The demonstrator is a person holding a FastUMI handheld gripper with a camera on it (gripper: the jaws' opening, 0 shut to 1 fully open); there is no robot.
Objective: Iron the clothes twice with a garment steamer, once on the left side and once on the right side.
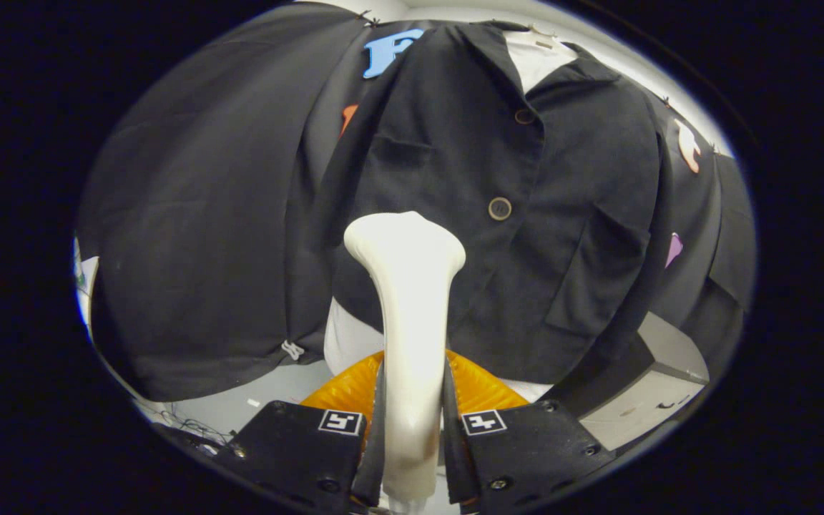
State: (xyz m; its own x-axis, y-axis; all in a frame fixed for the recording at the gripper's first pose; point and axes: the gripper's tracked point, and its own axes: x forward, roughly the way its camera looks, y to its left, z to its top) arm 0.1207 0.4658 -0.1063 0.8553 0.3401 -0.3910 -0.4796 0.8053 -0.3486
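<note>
Claw: the claw (412,422) is clenched on the handle of the garment steamer (408,315), one finger pressing each side of the shaft.
Fingers: the fingers (312,447) each carry a square marker tag on top, just beside the shaft.
Garment steamer: a pale, smooth wand that runs straight ahead from between the fingers and widens into a flared head beyond them.
Steamer head: it sits in front of the lower middle of the jacket (498,193); whether it touches the cloth cannot be told.
Jacket: dark, hanging upright and facing the claw, collar at the top, front closed.
Buttons: a round button (500,208) lies just beside the steamer head, on its right; a second one sits higher on the front.
Pockets: a flap pocket (598,279) on the lower right of the jacket, a chest pocket on the upper left.
Under the jacket: a white form (537,54) shows at the open collar and again below the hem.
Orange thing: an orange ribbed object (480,390) lies below the hem, behind the fingers and the shaft.
Box: a grey box (651,379) stands to the right, near the hem.
</note>
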